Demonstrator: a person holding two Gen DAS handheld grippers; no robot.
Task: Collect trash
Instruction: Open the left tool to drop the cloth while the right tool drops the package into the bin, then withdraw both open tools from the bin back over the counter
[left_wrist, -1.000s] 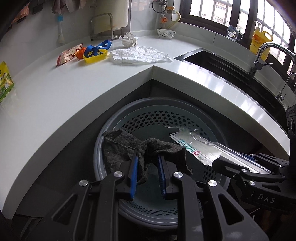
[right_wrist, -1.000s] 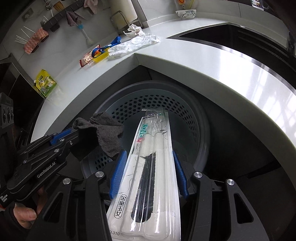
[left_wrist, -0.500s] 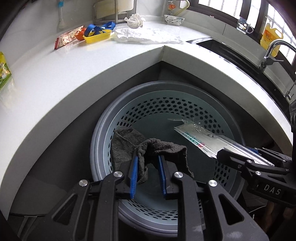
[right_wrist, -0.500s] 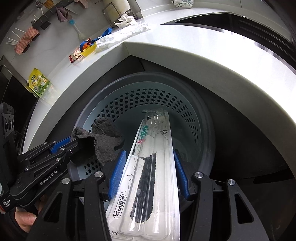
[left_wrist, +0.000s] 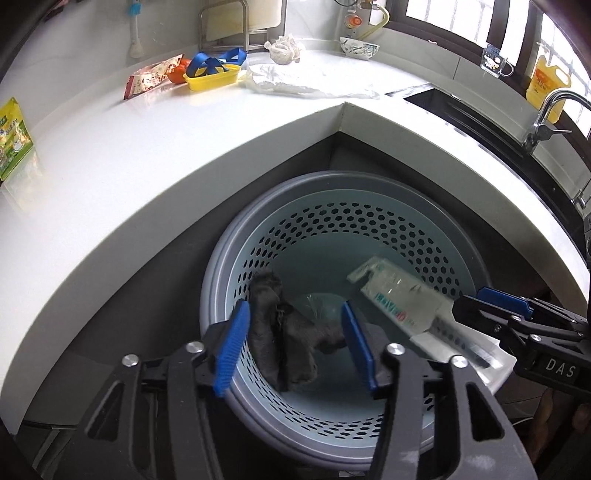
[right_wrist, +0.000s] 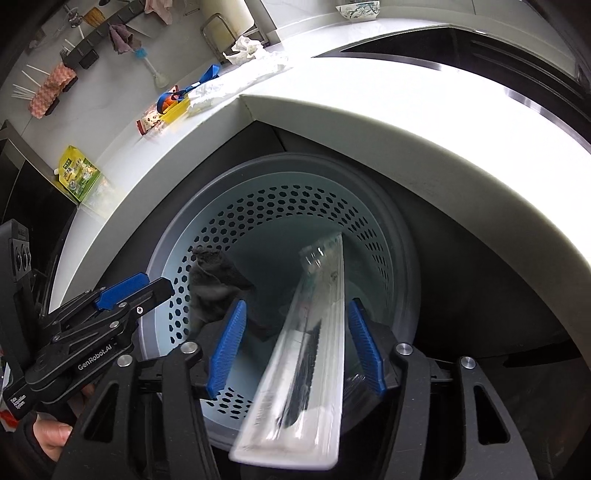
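Left tongs (left_wrist: 295, 343) have just been opening and stand wide, the dark rag (left_wrist: 284, 339) loose between the pads and dropping into the perforated bin (left_wrist: 332, 221). Right tongs (right_wrist: 295, 347) have likewise just been opening, the clear blister pack (right_wrist: 310, 332) sliding binward, ungripped. Remaining on the counter (left_wrist: 110, 155): green packet (left_wrist: 13, 136), snack wrapper (left_wrist: 151, 75), yellow tray (left_wrist: 212, 77), crumpled white plastic (left_wrist: 303, 83).

My bin (left_wrist: 258, 254) sits below the counter's (left_wrist: 147, 155) inner corner. Between my left tongs (left_wrist: 295, 345) hangs the rag (left_wrist: 284, 332), over the bin; the packet (right_wrist: 314, 332) lies to its right, between my right tongs (right_wrist: 295, 343).
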